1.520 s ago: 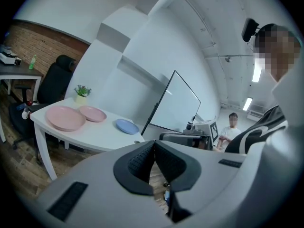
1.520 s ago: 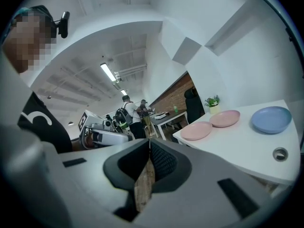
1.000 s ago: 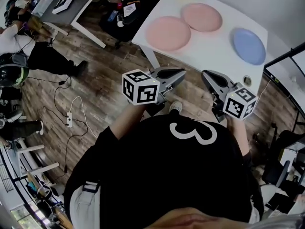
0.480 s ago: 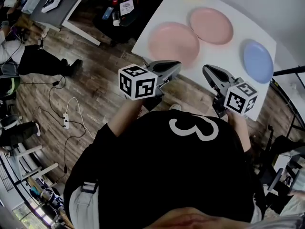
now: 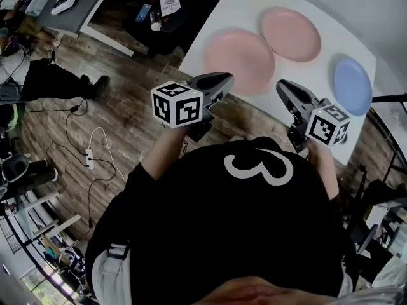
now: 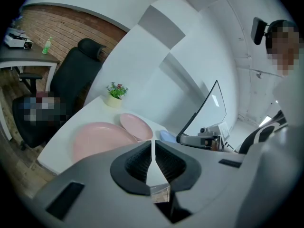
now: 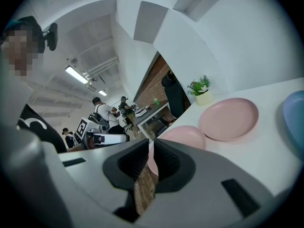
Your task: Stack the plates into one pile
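Three plates lie apart on the white table: a near pink plate, a far pink plate and a blue plate at the right. My left gripper hovers at the table's near edge, just short of the near pink plate, jaws shut and empty. My right gripper hangs over the table's near edge between the near pink plate and the blue plate, also shut and empty. The far pink plate shows in the right gripper view too.
A small potted plant stands at the table's far corner. A black office chair and a dark desk stand to the left of the table. Cables and a power strip lie on the wooden floor. A black monitor frame is at the right.
Both grippers have moved forward toward the table, from over the floor to its near edge. The plates have not moved on the table.
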The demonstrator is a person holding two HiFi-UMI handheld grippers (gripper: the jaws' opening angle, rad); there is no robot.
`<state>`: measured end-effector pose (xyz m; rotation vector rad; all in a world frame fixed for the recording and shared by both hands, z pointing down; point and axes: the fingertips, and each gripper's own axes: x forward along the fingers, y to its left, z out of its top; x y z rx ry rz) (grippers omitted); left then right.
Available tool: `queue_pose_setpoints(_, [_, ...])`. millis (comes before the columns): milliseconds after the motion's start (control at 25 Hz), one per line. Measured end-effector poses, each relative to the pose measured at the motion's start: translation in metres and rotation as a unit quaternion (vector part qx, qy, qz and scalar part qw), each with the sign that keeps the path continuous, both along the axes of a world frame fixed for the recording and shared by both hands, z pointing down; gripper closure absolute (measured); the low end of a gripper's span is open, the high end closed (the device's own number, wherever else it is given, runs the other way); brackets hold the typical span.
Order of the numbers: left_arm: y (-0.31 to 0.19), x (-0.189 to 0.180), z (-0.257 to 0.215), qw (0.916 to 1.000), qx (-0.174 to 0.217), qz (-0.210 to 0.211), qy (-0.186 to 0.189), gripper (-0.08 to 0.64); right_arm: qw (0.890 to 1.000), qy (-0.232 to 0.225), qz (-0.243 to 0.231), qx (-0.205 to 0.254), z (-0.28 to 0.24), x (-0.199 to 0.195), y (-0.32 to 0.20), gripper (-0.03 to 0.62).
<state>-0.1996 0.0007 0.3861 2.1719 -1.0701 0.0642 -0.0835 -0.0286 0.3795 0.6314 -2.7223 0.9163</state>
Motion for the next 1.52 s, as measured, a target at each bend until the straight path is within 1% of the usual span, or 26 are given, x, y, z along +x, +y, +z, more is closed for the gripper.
queue_pose_setpoints(120, [-0.001, -0.01, 0.009, 0.9997, -0.009, -0.017, -0.012, 0.541, 1.0, -0.003, 0.006, -0.006, 0.005, 0.003, -0.003, 0.565])
queue_pose_setpoints(280, [-0.008, -0.023, 0.02, 0.9984, -0.023, -0.048, -0.016, 0.541, 1.0, 0.011, 0.011, -0.014, 0.015, 0.006, -0.011, 0.565])
queue_pose_setpoints(680, [-0.025, -0.046, 0.037, 0.9943, -0.053, -0.079, -0.048, 0.54, 0.999, 0.02, 0.026, -0.021, 0.029, 0.01, -0.043, 0.563])
queue_pose_setpoints(720, [-0.027, -0.05, 0.038, 0.9938, -0.055, -0.084, -0.049, 0.54, 0.999, 0.025, 0.028, -0.021, 0.032, 0.009, -0.046, 0.558])
queue_pose_setpoints(760, [-0.029, -0.053, 0.038, 0.9932, -0.056, -0.089, -0.05, 0.54, 0.999, 0.032, 0.027, -0.022, 0.035, 0.008, -0.048, 0.525])
queue_pose_setpoints(800, [-0.032, -0.057, 0.04, 0.9923, -0.059, -0.095, -0.054, 0.54, 0.999, 0.039, 0.025, -0.024, 0.039, 0.006, -0.051, 0.47])
queue_pose_setpoints(840, [-0.036, -0.062, 0.043, 0.9911, -0.063, -0.101, -0.059, 0.54, 0.998, 0.046, 0.024, -0.027, 0.043, 0.005, -0.054, 0.454])
queue_pose_setpoints(960, [-0.048, -0.077, 0.054, 0.9868, -0.075, -0.123, -0.074, 0.534, 0.997, 0.06, 0.027, -0.045, 0.058, 0.001, -0.068, 0.454])
queue_pose_setpoints(1120, [-0.046, -0.087, 0.067, 0.9829, -0.09, -0.143, -0.075, 0.506, 0.994, 0.082, 0.031, -0.065, 0.075, 0.003, -0.065, 0.454])
queue_pose_setpoints(1240, [-0.055, -0.097, 0.083, 0.9803, -0.109, -0.146, -0.077, 0.474, 0.991, 0.105, 0.031, -0.075, 0.09, 0.0, -0.077, 0.454])
queue_pose_setpoints(1400, [-0.062, -0.109, 0.096, 0.9769, -0.119, -0.147, -0.098, 0.46, 0.987, 0.128, 0.039, -0.09, 0.107, 0.001, -0.088, 0.454])
queue_pose_setpoints(1520, [-0.061, -0.112, 0.105, 0.9754, -0.133, -0.149, -0.092, 0.443, 0.984, 0.139, 0.045, -0.102, 0.12, 0.003, -0.088, 0.454])
